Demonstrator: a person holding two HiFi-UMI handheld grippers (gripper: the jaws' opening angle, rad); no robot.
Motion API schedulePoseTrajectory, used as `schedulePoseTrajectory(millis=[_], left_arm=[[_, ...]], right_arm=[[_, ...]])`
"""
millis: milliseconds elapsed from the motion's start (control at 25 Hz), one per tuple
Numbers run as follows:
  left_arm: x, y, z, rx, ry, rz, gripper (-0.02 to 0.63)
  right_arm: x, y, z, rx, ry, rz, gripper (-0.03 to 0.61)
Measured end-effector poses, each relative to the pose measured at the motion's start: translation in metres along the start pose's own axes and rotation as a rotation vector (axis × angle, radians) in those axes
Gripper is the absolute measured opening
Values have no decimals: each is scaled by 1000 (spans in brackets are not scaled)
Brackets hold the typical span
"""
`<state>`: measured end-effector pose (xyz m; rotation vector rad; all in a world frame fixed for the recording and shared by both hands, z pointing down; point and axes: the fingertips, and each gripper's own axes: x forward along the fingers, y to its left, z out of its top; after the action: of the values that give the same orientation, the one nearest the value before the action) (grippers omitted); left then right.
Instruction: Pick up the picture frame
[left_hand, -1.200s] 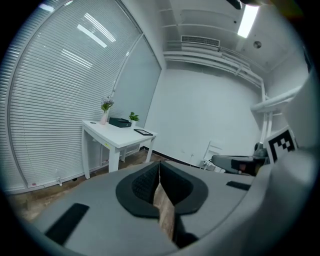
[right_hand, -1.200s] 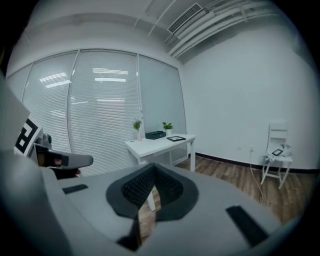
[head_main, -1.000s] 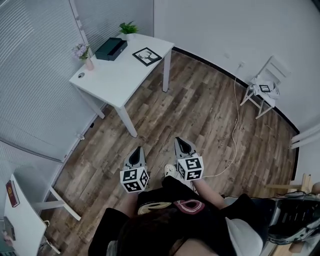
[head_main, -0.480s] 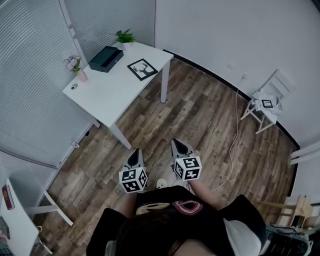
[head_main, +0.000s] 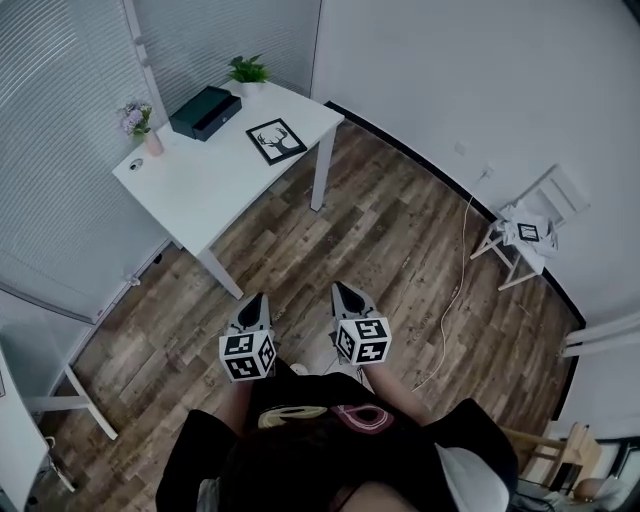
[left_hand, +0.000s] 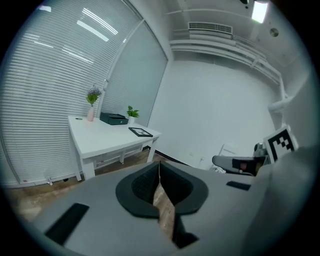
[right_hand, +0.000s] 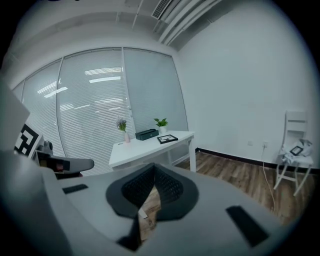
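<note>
Inventory, as I found it:

1. My left gripper (head_main: 255, 297): jaws pressed together with nothing between them, held in front of me over the wooden floor (head_main: 380, 230) and pointing toward the desk (head_main: 210, 180).
2. My right gripper (head_main: 338, 288): jaws likewise together and empty, held just beside the left one at about the same height.
3. The picture frame (head_main: 276, 139): dark-edged, with a dark antlered figure on a white ground. It lay flat near the corner of the desk closest to the white wall, well apart from both of my grippers.
4. A black box (head_main: 205, 111): it sat on the desk toward the window side, near the frame without touching it.
5. A potted plant (head_main: 247, 72): small and green, at the desk's far corner, just beyond the box.
6. A vase of flowers (head_main: 140, 125): pinkish, holding pale purple blooms, and upright at the edge of the desk by the blinds (head_main: 60, 130).
7. A small round item (head_main: 135, 163): it lay on the desk near the vase, too small for me to identify.
8. A white chair (head_main: 525, 225): it stood against the far wall, well away from the desk, with a small framed object on its seat.
9. A pale cable (head_main: 455, 290): it ran across the floor from the wall socket toward me.
</note>
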<state>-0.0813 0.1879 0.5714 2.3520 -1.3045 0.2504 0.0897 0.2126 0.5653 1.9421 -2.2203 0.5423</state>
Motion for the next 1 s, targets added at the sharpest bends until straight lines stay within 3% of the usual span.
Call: schedulePoseTrajectory(millis=[240, 560, 1000], left_arm=[[6, 6, 0, -24, 5, 14, 20], [50, 5, 10, -13, 14, -37, 20], [137, 57, 60, -37, 35, -54, 20]], right_arm=[[7, 0, 0, 4, 6, 7, 11], [31, -19, -2, 11, 28, -28, 11], [129, -31, 28, 7, 78, -51, 11]])
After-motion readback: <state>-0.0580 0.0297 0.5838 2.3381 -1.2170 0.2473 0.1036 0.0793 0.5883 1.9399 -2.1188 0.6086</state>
